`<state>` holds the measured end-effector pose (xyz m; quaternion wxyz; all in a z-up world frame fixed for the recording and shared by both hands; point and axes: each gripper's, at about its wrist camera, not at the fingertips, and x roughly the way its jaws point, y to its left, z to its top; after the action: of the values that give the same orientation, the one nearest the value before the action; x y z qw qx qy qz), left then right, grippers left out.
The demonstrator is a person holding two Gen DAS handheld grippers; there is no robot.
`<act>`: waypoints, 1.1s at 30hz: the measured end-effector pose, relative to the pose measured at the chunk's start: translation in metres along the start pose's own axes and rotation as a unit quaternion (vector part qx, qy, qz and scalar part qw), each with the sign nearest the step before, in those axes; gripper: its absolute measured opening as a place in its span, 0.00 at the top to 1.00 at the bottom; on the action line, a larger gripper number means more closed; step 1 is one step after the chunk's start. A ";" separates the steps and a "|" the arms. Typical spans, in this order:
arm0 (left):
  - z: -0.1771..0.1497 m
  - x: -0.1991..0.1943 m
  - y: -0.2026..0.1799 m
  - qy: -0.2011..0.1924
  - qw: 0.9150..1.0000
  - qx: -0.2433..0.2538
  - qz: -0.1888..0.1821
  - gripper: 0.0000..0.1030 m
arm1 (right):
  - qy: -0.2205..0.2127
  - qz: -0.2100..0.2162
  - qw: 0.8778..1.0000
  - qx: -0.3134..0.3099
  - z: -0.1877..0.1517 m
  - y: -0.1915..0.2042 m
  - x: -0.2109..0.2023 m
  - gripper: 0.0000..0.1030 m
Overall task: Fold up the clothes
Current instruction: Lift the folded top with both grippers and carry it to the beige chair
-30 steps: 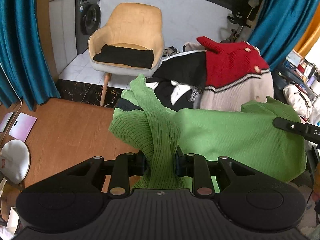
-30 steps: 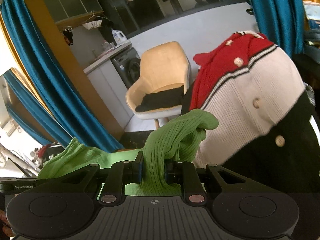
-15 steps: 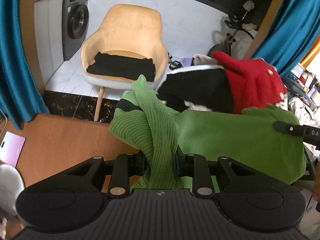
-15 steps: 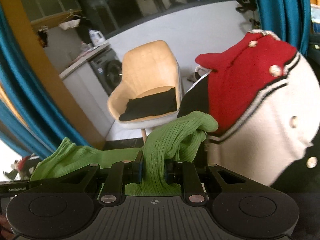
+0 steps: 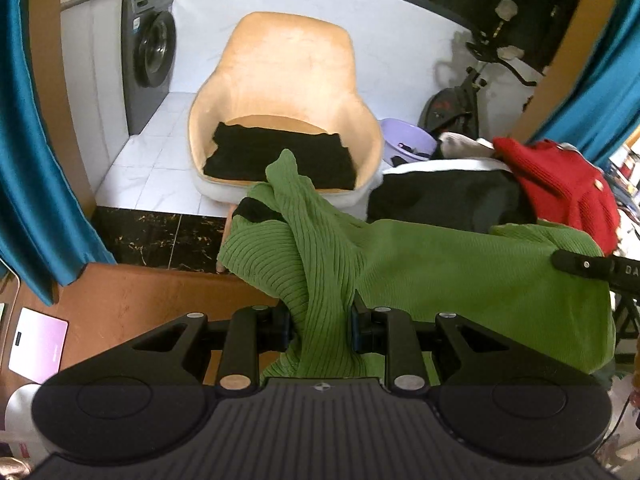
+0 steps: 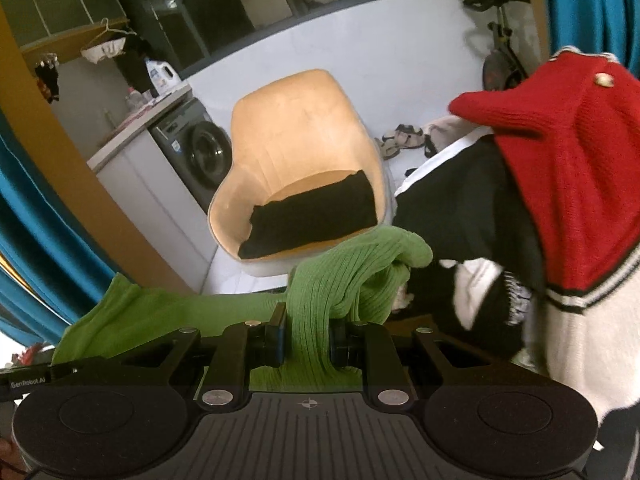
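Ahead of the left tool, a tan chair (image 5: 296, 80) carries a folded black garment (image 5: 280, 160) on its seat; it stands on the white tiled floor (image 5: 152, 168). A brown surface (image 5: 132, 300), perhaps a table, lies under the tool.

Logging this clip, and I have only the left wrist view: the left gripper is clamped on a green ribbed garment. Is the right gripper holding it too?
Observer: Yes. The right gripper is shut on the green ribbed garment, a bunched fold pinched between its pads.
Operator: What is behind the chair, by the washing machine?
Observer: A detergent bottle stands on the counter above the washing machine.
Operator: Anything on the floor right of the chair?
Observer: A pair of sandals lies on the white tiles.
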<state>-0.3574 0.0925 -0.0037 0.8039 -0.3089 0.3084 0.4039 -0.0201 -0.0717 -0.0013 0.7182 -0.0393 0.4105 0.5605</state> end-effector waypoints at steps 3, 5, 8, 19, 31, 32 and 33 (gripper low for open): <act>0.017 0.021 0.016 0.008 1.000 -0.006 0.001 0.75 | -0.002 -0.006 1.000 0.006 0.012 0.005 0.025 0.84; 0.031 0.038 0.023 0.014 1.000 -0.004 0.002 0.75 | 0.002 -0.007 1.000 0.014 0.019 0.005 0.043 0.84; 0.056 0.066 0.030 0.019 1.000 -0.001 0.006 0.75 | 0.011 -0.002 1.000 0.018 0.034 0.003 0.079 0.84; 0.182 0.195 0.041 0.022 0.997 -0.016 0.066 0.75 | 0.046 0.038 0.998 -0.004 0.152 -0.016 0.250 0.84; 0.242 0.289 0.062 0.046 0.993 -0.043 0.101 0.75 | 0.096 0.044 0.994 -0.037 0.234 -0.020 0.392 0.84; 0.244 0.295 0.066 0.050 0.993 -0.045 0.101 0.75 | 0.101 0.042 0.993 -0.038 0.236 -0.020 0.401 0.84; 0.246 0.301 0.070 0.055 0.992 -0.047 0.101 0.75 | 0.108 0.040 0.993 -0.039 0.236 -0.020 0.410 0.84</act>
<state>-0.2096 0.4479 -0.0928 0.7256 -0.3352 0.3620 0.4796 0.1397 0.3602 -0.1131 0.6450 -0.1108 0.4646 0.5965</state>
